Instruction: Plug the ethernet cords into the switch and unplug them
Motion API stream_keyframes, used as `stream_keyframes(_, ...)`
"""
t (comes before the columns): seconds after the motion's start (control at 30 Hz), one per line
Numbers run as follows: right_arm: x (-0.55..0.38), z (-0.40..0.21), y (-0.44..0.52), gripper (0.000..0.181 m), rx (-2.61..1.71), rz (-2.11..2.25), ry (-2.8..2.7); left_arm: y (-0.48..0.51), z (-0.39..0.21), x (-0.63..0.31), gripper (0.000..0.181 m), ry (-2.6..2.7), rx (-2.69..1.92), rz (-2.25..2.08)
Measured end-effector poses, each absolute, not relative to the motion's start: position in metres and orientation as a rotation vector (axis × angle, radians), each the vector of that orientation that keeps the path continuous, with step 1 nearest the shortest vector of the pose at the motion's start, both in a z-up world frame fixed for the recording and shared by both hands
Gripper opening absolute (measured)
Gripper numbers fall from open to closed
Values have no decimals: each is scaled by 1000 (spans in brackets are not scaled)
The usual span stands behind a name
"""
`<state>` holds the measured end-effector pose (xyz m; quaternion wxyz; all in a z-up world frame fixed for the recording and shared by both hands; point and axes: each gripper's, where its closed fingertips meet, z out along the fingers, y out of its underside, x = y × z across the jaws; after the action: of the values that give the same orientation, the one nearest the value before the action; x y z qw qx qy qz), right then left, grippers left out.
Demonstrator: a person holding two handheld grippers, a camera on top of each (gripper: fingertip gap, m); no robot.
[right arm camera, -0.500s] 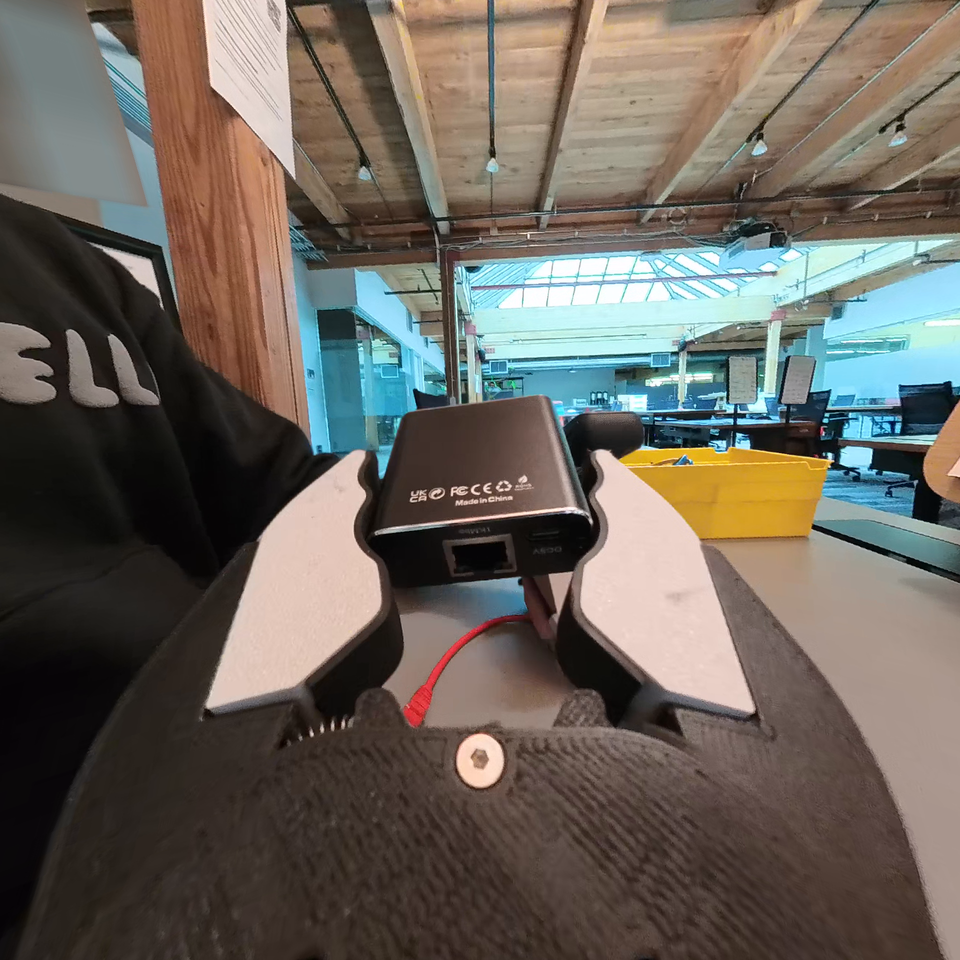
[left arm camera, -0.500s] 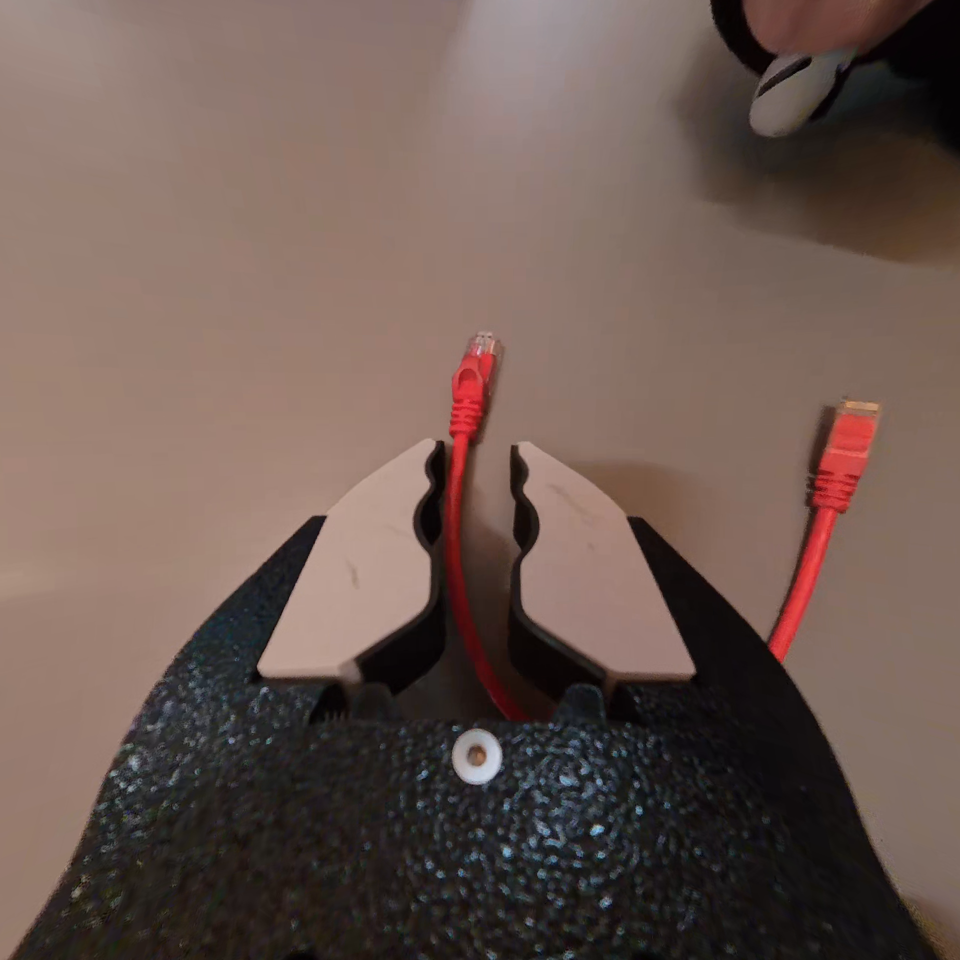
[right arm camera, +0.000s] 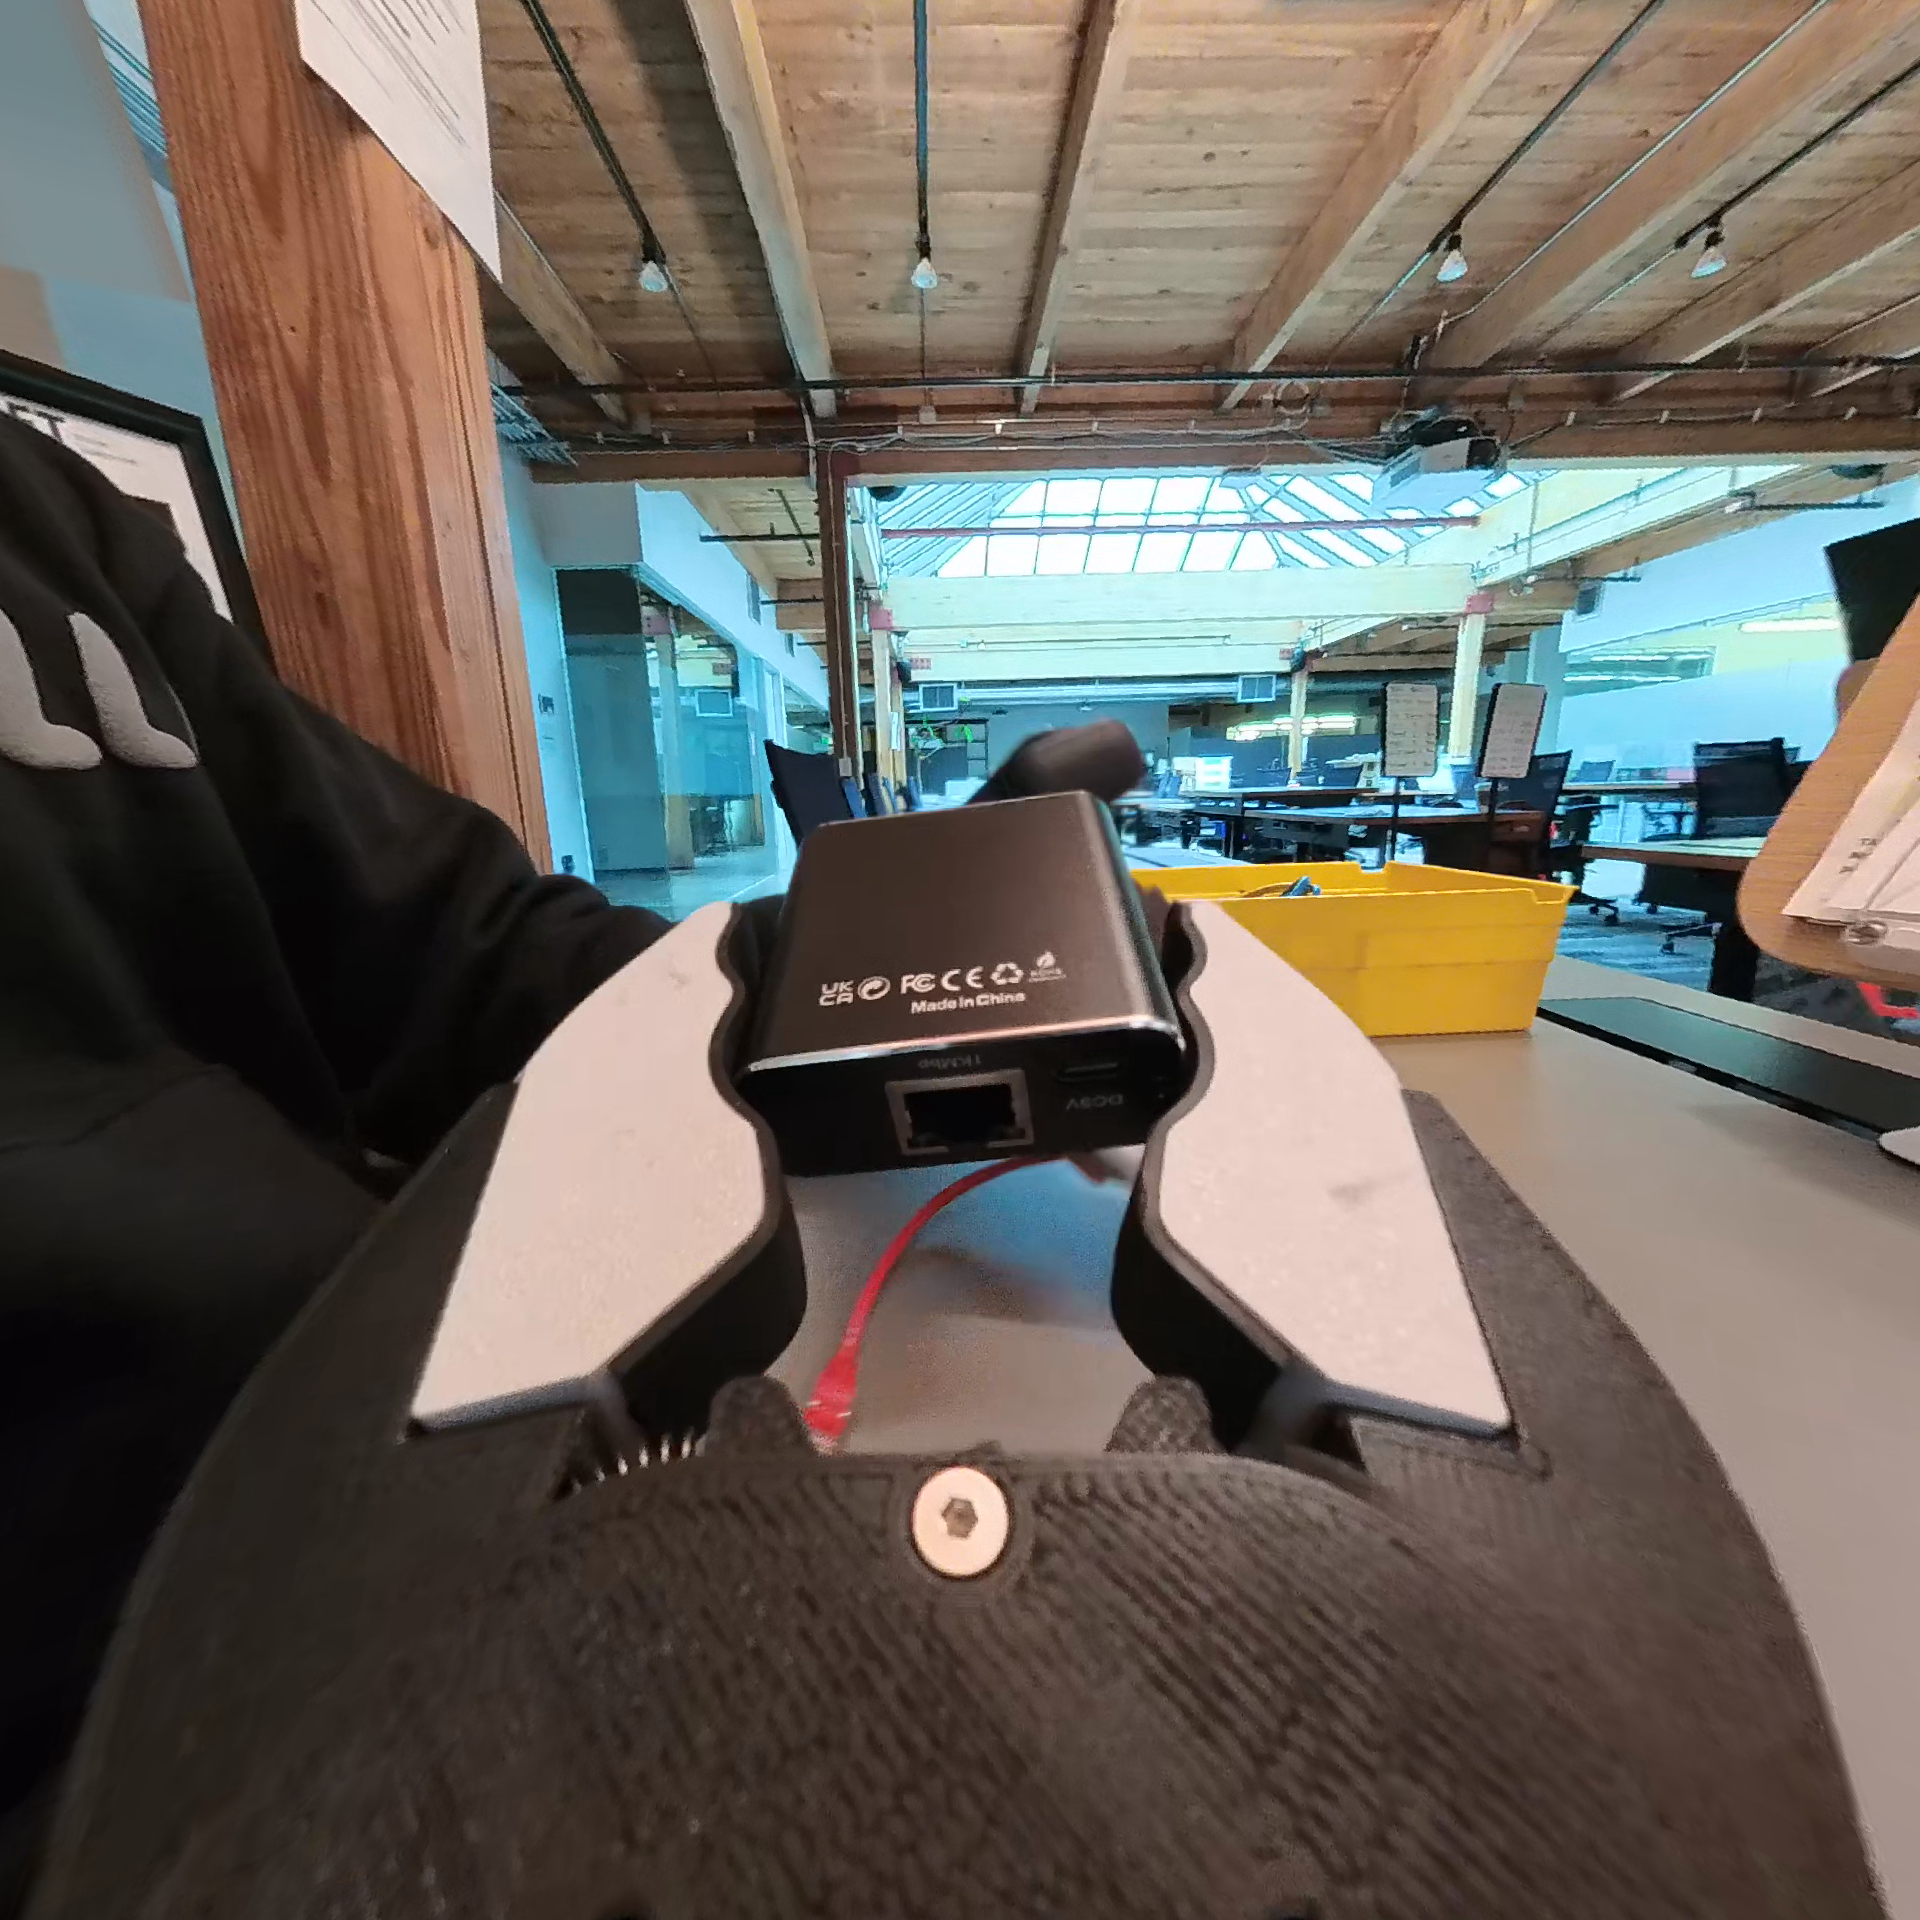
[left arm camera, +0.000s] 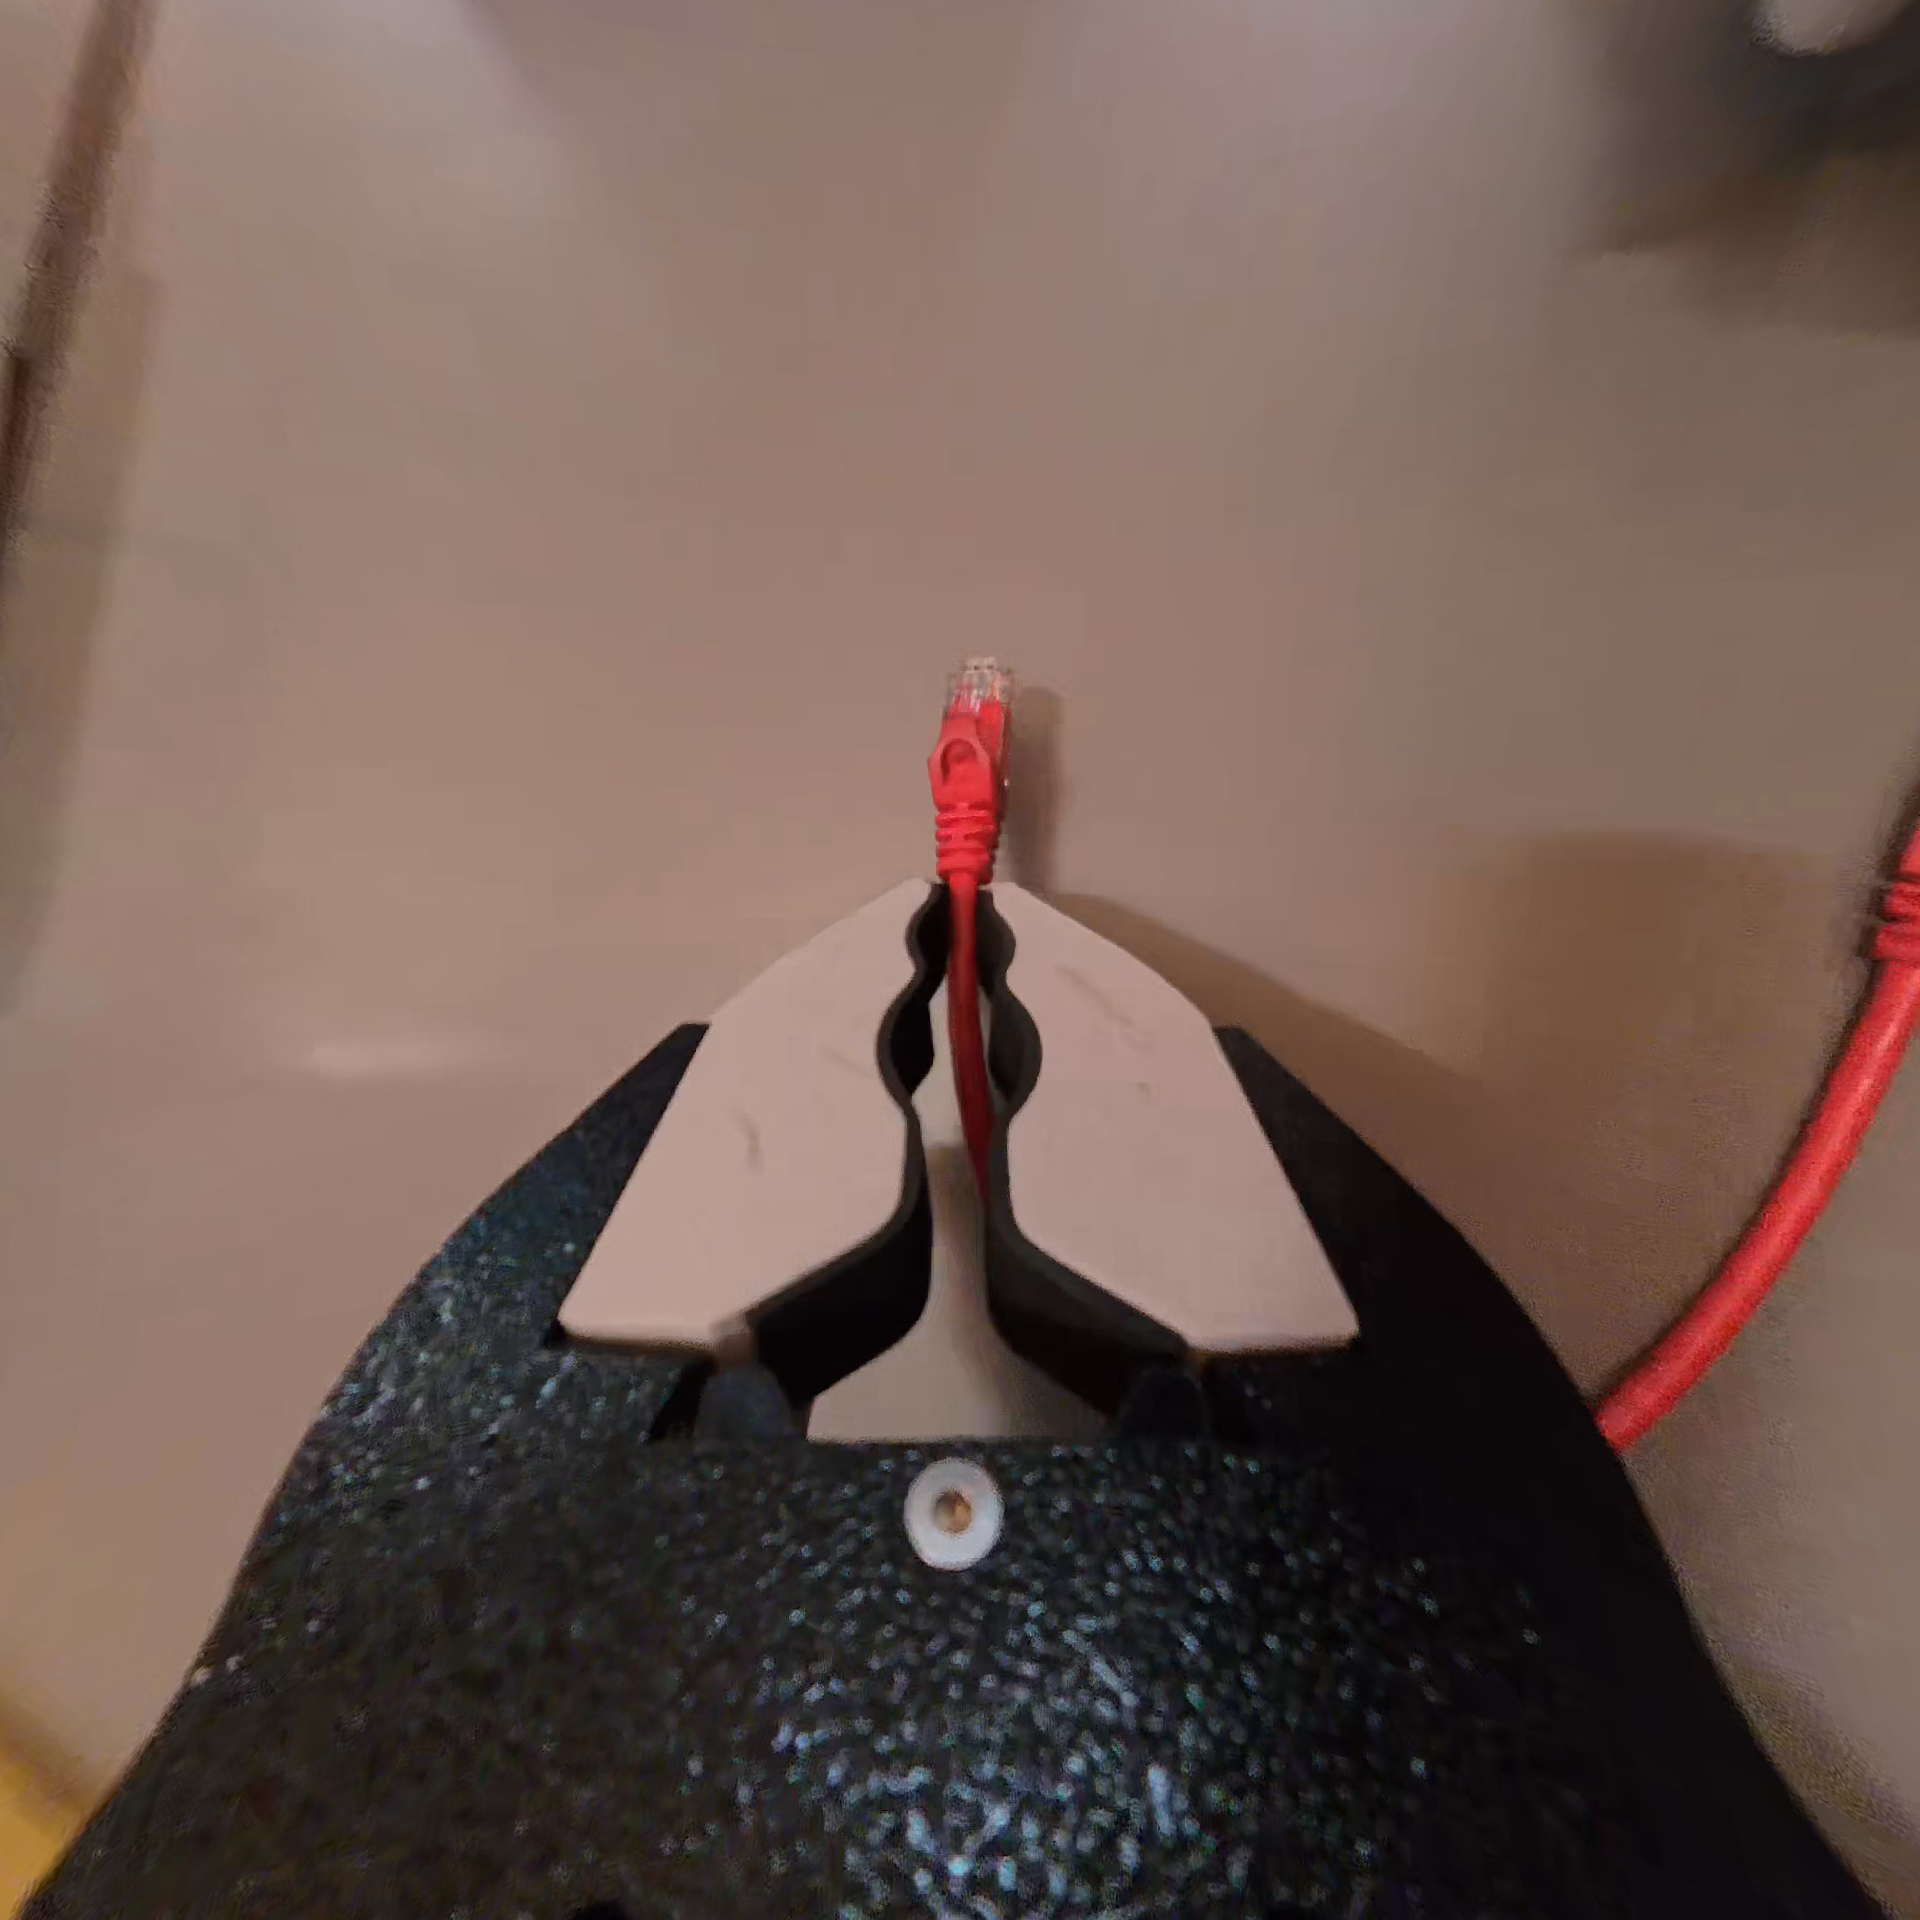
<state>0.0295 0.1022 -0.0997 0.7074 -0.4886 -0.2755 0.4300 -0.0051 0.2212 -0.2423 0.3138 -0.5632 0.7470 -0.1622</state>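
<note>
**Cord pinched, switch held up, port facing me**

My left gripper [left arm camera: 964, 909] is clenched on a red cord [left arm camera: 968, 1039] just behind its boot, so the clear plug [left arm camera: 979, 688] sticks out ahead of the fingertips, straight and free. I judge that grip is chosen to keep the plug stiff enough to steer into a socket; held farther back, the cord would flop. Below it lies the bare tan worktop [left arm camera: 520, 623]. A second red cord [left arm camera: 1849, 1091] curves along the right edge of my left view, loose on the worktop and apart from my gripper.

My right gripper [right arm camera: 961, 925] is grasping the black switch [right arm camera: 956, 935] by its two sides, lifted off the grey worktop [right arm camera: 1662, 1195] and slightly tilted. Its open port [right arm camera: 961, 1114] faces back toward my camera, which leaves the socket clear for the plug to come in. Nothing is plugged in yet. Under the switch a red cord [right arm camera: 894, 1278] trails across the worktop.

The switch carries white printed marks on its top face and small lettering around the port; I leave the wording aside. Beyond it stands a yellow bin [right arm camera: 1382, 956]. To my left is a person's black sleeve [right arm camera: 208, 935] with pale lettering, and a paper sheet [right arm camera: 416, 94] hangs on a wooden post [right arm camera: 343, 468].
</note>
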Motion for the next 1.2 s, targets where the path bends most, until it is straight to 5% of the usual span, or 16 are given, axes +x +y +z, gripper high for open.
stream_keyframes(0.03,31,-100,103,75,-1086,948,-603,236,-228,-6,4,1892,-1458,-347)
stream_keyframes(0.3,31,-101,105,75,-1095,924,-609,280,-65,-38,4,1266,-903,275)
stream_keyframes(0.77,28,-105,106,75,-1113,907,-631,171,-232,-31,5,2055,-891,-45)
stream_keyframes(1.2,24,-108,106,75,-1125,907,-653,141,-248,-29,32,2123,-1456,-851)
